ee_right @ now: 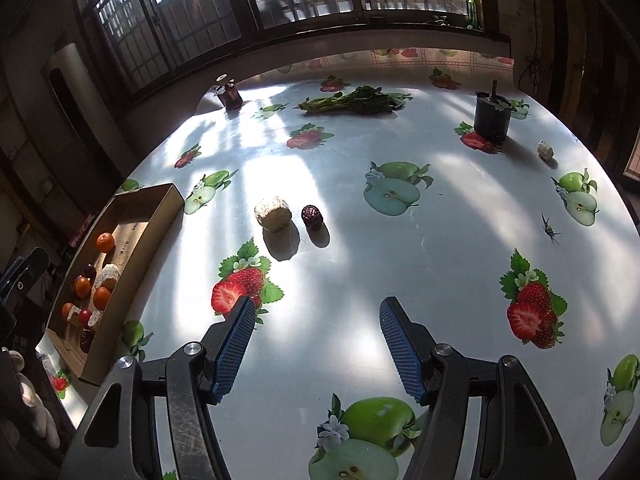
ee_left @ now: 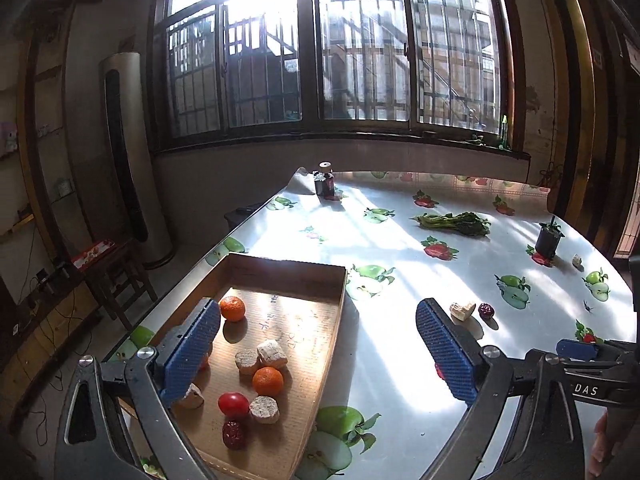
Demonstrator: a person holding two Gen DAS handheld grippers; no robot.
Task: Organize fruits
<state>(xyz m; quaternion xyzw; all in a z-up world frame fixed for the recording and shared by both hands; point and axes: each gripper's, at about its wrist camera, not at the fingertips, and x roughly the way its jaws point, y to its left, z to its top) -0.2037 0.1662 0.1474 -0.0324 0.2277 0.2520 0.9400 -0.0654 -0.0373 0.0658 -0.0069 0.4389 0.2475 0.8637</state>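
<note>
The left tongs' [ee_left: 318, 322] left finger [ee_left: 191, 350] hides part of a beige chunk [ee_left: 192, 396] and an orange fruit [ee_left: 205, 361] in the cardboard tray [ee_left: 320, 360]; beyond the right tongs [ee_right: 316, 312], a small dark speck [ee_right: 550, 231] is too tiny to identify

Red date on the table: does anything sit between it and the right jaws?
No. The right gripper is open, with only bare tablecloth between it and the red date. The beige chunk lies beside it, apart.
</note>
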